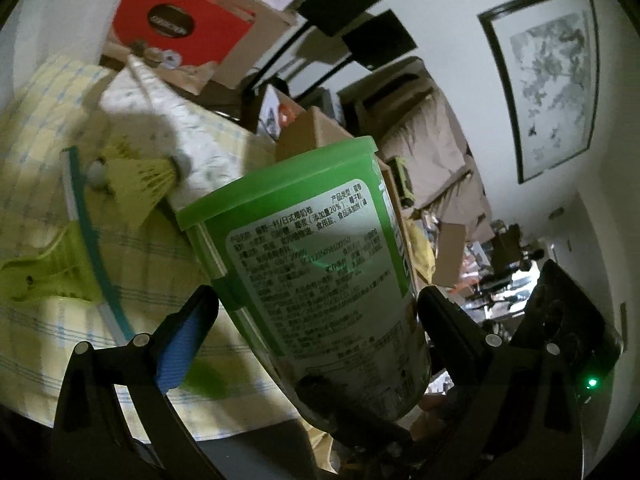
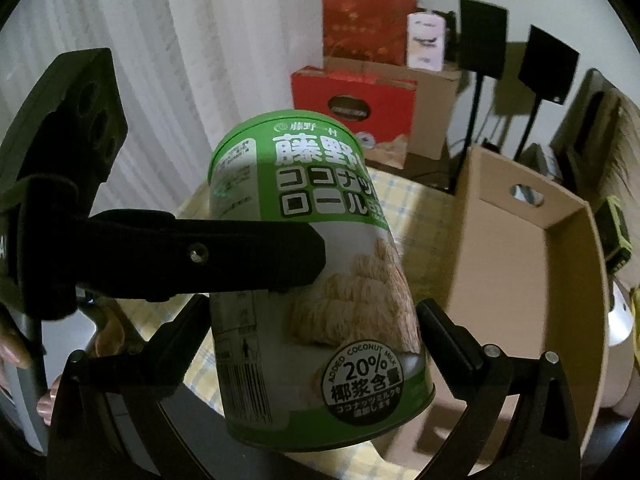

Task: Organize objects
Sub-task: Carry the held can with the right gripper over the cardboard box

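Green-lidded and green-labelled, a tall snack canister (image 2: 316, 276) hangs in mid-air above a yellow checked tablecloth (image 1: 44, 344), caught between two hand-held grippers at what looks like the handover point of a tidying job. The left gripper (image 1: 316, 320) has its fingers on either side of the canister's lower body; the right-hand finger presses the label, while whether the blue-padded finger (image 1: 180, 348) actually touches cannot be told from its own camera. From the right wrist view, one black finger of that left tool crosses the front of the canister and appears pressed to it. The right gripper (image 2: 316, 320) brackets the canister's base with its fingers spread wide and a visible gap on each side, so it is not yet gripping. An open cardboard box (image 2: 560, 216) stands just beside the canister on the table, empty as far as can be seen. Two yellow shuttlecocks (image 1: 136, 176), a lime clip (image 1: 48, 268) and a teal-edged strip (image 1: 92, 248) lie further off on the cloth. Judged from this, the canister is bound for the box; the next move calls for one tool to take a firm hold before the other lets go, then a steady lowering inside the walls.
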Motion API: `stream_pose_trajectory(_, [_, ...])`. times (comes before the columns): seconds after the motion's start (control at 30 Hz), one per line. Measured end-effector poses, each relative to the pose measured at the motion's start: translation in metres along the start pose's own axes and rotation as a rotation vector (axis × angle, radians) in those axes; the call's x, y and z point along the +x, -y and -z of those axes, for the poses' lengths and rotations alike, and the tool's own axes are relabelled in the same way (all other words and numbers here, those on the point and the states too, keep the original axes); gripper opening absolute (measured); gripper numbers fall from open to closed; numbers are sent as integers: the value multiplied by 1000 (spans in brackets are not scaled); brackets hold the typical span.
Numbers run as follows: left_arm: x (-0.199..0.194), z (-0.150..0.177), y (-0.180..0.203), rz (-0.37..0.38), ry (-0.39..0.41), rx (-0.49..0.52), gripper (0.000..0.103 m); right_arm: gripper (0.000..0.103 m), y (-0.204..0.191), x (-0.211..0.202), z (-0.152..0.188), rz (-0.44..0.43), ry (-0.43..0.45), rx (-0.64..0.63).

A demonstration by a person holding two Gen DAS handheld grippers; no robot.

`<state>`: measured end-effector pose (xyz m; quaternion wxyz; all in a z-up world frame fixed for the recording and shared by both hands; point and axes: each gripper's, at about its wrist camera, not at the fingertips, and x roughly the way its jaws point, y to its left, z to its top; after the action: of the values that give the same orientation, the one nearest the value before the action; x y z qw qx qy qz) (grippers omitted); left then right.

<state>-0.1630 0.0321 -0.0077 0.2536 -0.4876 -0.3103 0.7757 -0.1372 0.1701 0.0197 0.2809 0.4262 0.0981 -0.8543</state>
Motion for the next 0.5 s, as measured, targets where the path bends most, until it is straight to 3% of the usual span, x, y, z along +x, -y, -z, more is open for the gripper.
stream_pose_trajectory(0.5, [58, -45, 108, -25, -72, 187, 99, 102, 88, -49, -19, 73, 68, 160])
